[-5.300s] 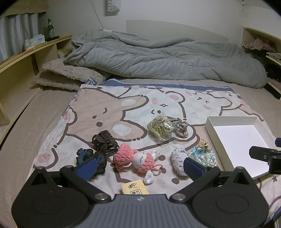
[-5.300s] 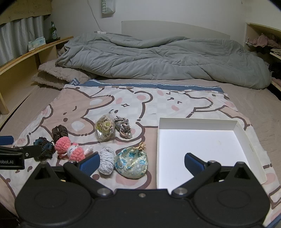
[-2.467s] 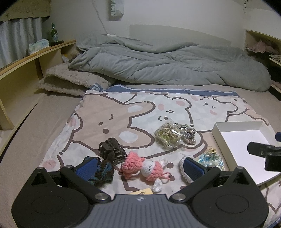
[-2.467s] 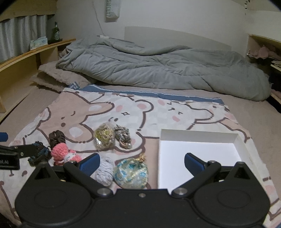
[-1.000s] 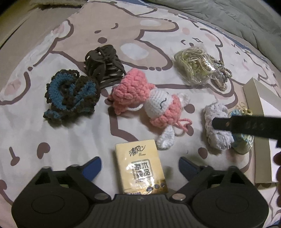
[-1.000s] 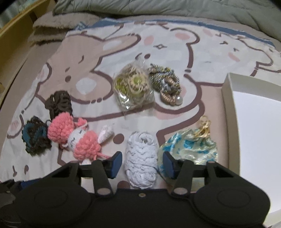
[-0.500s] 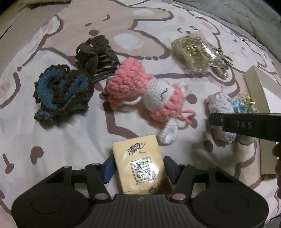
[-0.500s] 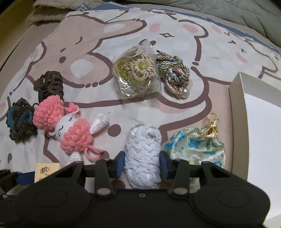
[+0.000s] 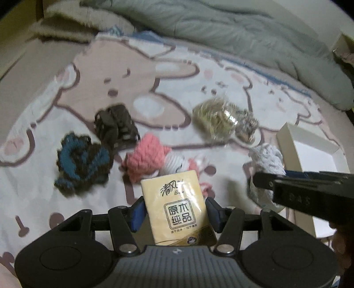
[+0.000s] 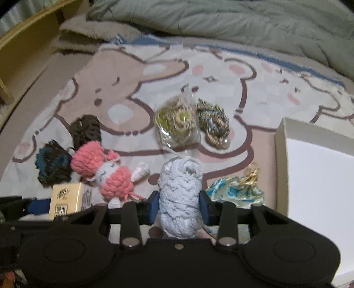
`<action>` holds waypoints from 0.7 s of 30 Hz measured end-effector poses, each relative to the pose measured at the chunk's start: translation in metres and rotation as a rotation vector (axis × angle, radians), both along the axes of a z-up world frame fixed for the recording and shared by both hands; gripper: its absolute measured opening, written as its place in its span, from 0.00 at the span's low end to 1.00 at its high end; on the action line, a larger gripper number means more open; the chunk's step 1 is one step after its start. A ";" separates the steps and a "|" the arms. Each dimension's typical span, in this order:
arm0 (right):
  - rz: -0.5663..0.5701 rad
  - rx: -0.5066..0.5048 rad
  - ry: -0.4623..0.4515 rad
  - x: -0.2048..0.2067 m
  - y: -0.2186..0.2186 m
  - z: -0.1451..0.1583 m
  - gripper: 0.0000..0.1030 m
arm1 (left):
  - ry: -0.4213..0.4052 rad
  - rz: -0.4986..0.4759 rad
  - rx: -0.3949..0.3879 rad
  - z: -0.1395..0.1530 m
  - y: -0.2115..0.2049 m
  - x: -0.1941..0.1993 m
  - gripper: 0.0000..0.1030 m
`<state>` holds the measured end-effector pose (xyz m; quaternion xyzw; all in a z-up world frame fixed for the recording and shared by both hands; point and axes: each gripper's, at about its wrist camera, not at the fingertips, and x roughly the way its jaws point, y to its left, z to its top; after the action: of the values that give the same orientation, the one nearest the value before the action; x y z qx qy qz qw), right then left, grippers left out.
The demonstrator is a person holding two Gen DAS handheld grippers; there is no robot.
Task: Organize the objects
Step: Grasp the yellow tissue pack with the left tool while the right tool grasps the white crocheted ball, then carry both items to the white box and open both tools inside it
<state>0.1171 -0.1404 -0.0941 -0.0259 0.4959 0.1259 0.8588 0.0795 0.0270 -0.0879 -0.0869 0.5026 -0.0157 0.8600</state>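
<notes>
My left gripper is shut on a yellow tissue pack and holds it tilted above the blanket; the pack also shows in the right wrist view. My right gripper is shut on a pale blue-white lace bundle, which also shows in the left wrist view. A white open box lies at the right. A pink and white crochet doll, a blue-brown crochet piece, a dark hair claw, a bagged green-gold ornament, a braided cord piece and a blue-gold pouch lie on the blanket.
A cartoon-bear blanket covers the bed. A grey duvet is heaped at the back. A wooden shelf unit runs along the left side. The box also shows at the right of the left wrist view.
Both grippers have closed and lifted: the left one with the tissue pack, the right one with the lace bundle. Both views now tilt up toward the duvet.
</notes>
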 end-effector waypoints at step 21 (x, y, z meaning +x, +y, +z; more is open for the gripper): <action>-0.047 0.102 -0.256 -0.059 -0.055 0.076 0.38 | -0.265 -0.023 0.051 0.065 -0.030 -0.021 0.56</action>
<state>0.0585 -0.1949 -0.0183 0.0133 0.3758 0.1265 0.9179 0.0590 -0.0033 -0.0229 -0.0566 0.3858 -0.0241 0.9205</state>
